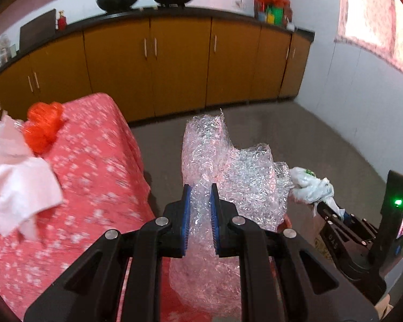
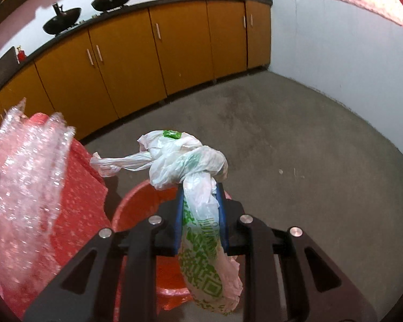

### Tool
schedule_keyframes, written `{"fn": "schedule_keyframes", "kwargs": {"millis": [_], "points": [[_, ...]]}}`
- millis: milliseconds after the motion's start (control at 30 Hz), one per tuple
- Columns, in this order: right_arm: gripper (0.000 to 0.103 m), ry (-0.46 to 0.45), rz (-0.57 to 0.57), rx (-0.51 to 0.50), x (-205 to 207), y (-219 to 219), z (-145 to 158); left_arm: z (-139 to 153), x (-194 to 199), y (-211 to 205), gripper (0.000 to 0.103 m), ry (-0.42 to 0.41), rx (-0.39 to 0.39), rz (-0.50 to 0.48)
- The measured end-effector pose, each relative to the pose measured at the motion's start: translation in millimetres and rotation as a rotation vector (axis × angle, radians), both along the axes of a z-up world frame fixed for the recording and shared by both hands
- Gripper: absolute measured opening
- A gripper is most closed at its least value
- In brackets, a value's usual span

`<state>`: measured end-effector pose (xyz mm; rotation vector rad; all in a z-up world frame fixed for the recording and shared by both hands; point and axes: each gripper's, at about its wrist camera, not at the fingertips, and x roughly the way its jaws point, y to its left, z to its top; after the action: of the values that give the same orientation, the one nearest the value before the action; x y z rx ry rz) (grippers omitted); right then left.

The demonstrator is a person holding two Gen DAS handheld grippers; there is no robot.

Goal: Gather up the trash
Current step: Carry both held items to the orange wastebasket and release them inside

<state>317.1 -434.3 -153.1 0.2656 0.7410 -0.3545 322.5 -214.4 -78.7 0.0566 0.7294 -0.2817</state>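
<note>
My left gripper (image 1: 200,197) is shut on a crumpled sheet of clear bubble wrap (image 1: 228,166), held past the right edge of the table. The same bubble wrap (image 2: 27,166) shows blurred at the left of the right wrist view. My right gripper (image 2: 200,196) is shut on a knotted white plastic bag with green print (image 2: 190,161), which hangs over a red bin (image 2: 137,201) on the floor. In the left wrist view the right gripper (image 1: 333,210) and its white bag (image 1: 311,185) sit just right of the bubble wrap.
A table with a red patterned cloth (image 1: 88,166) carries a red plastic bag (image 1: 43,126) and white paper (image 1: 16,177). Orange cabinets (image 1: 174,64) under a dark counter with two woks (image 1: 118,0) line the back. Grey floor (image 2: 295,139) reaches a white wall (image 2: 335,61).
</note>
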Motion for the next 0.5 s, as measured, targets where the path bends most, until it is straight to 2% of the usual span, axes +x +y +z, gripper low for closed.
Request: {"fn": "schedule_keyframes", "kwargs": {"millis": [267,500], "points": [[0.023,0.040,-0.015,0.053,17,-23,-34,-36,19,-34,0.014,0.094,0.046,-0.009],[0.029,0.038,0.019,0.127,29,-28,-49,-52,28,-45,0.015,0.128,0.051,-0.019]]}}
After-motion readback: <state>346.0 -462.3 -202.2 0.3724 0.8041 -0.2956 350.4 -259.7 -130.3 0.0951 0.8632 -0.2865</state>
